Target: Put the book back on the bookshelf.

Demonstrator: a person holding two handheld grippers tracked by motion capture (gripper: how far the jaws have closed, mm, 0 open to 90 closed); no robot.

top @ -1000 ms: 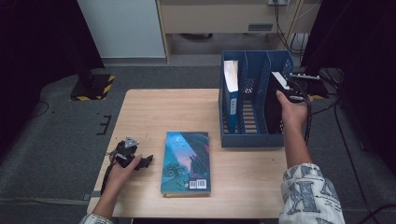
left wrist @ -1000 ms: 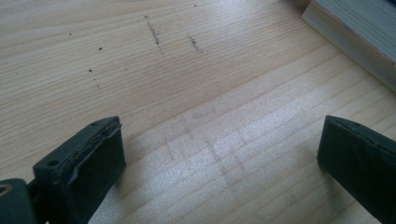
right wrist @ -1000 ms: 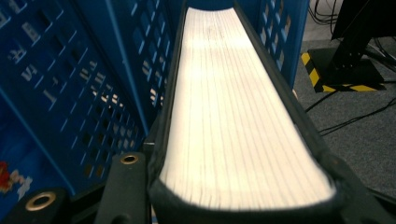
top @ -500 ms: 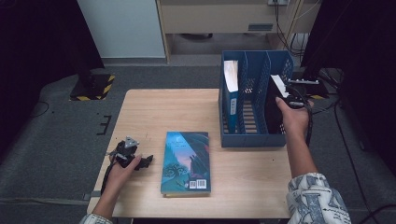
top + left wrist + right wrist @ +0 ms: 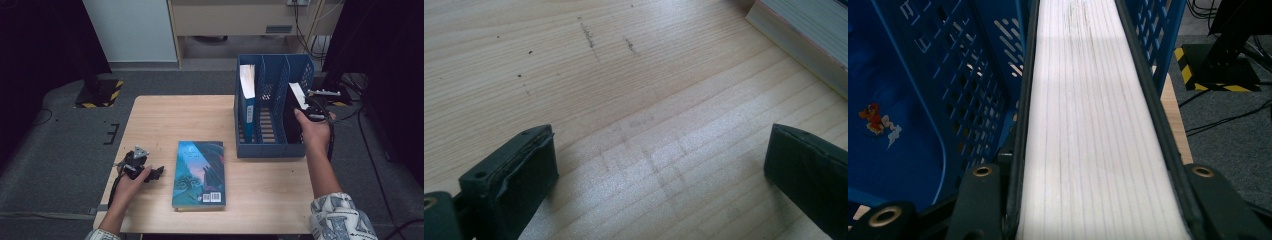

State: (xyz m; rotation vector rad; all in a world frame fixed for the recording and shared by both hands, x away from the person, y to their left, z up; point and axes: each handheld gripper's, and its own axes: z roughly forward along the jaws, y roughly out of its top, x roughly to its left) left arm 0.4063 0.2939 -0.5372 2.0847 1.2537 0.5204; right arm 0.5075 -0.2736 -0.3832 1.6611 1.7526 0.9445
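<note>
Book (image 5: 1093, 125) sits clamped in the right claw (image 5: 311, 107), now lower in the rack's (image 5: 272, 147) right slot than before. Left claw (image 5: 659, 165) rests apart on the counter (image 5: 165, 120); release looks near.

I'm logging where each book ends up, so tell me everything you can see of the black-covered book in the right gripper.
The black-covered book stands on edge in the rightmost slot of the blue file rack, tilted, its white page block facing up toward the right gripper. The covers look thin and dark, the pages closed and clean. The fingers sit on both covers, clamping it. Its lower end is hidden inside the rack.
</note>
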